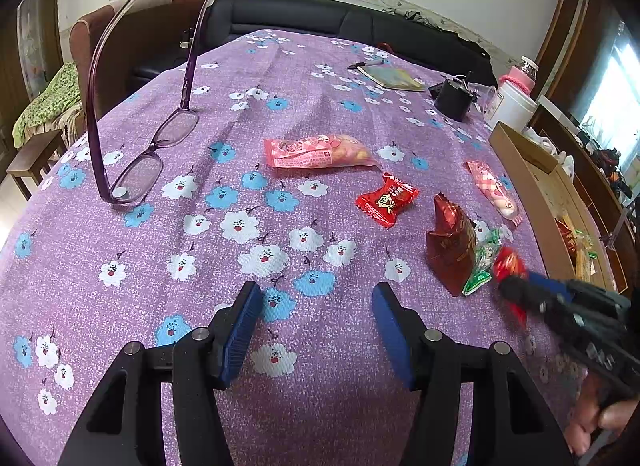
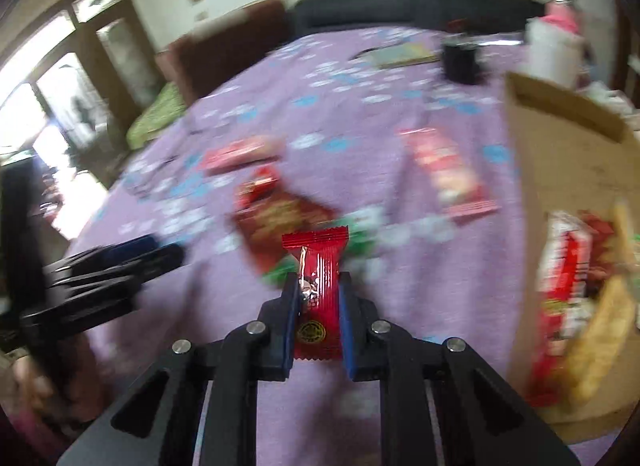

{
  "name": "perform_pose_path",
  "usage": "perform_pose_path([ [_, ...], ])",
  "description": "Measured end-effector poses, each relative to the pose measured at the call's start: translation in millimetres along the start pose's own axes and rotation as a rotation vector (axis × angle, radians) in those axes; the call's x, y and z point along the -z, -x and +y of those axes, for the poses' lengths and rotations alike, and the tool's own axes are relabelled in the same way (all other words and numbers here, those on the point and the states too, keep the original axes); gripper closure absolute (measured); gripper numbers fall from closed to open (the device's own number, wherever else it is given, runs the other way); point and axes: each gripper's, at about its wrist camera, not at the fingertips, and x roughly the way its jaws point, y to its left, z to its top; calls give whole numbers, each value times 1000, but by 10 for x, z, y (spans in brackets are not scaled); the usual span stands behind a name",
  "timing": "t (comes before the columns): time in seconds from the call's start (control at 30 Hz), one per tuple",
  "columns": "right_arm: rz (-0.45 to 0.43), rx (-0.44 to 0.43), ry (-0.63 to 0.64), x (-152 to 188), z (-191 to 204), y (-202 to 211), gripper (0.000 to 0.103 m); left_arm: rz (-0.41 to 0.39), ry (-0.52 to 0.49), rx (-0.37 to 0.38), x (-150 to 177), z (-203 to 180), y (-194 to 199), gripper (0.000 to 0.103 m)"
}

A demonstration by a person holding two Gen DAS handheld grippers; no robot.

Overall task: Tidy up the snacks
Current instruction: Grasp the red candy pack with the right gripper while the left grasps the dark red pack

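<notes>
My right gripper (image 2: 319, 286) is shut on a small red snack packet (image 2: 318, 278), held upright between its blue pads above the purple flowered tablecloth (image 2: 360, 117). In the left wrist view that right gripper (image 1: 510, 286) shows at the right with the red packet (image 1: 508, 262) at its tips. Beside it stand a dark red foil bag (image 1: 450, 244) and a green-and-white wrapper (image 1: 482, 262). Farther out lie a red candy (image 1: 386, 199), a long pink packet (image 1: 320, 151) and a pink striped packet (image 1: 494, 189). My left gripper (image 1: 316, 298) hangs open over bare cloth.
A cardboard box (image 2: 560, 153) with several snacks inside (image 2: 572, 278) stands at the table's right edge. Purple glasses (image 1: 136, 157) rest at the left. A notebook (image 1: 394, 77), a black cup (image 1: 454, 97) and a white jar (image 1: 514, 103) sit at the far side.
</notes>
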Motion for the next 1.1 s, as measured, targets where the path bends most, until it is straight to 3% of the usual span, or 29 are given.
perform_pose_path([
  [0.1, -30, -17, -96, -35, -203, 58, 86, -19, -8, 18, 1, -23, 46, 42],
  [0.27, -70, -12, -120, -56, -319, 145, 86, -61, -66, 96, 11, -184, 186, 42],
  [0.37, -85, -10, -116, -58, -353, 210, 86, -31, -122, 99, 11, -363, 199, 42],
  [0.57, -120, -19, -125, -84, -428, 344, 86, -75, -213, 73, -317, -664, 294, 43],
  [0.67, -131, -21, -156, -94, -514, 381, 86, -41, -257, 90, -461, -831, 162, 57],
  [0.83, -130, -27, -187, -101, -599, 374, 86, 9, -286, 58, -483, -998, -128, 63],
  [1.1, -127, -30, -166, -83, -520, 366, 86, 48, -338, 34, -331, -1105, -425, 63],
])
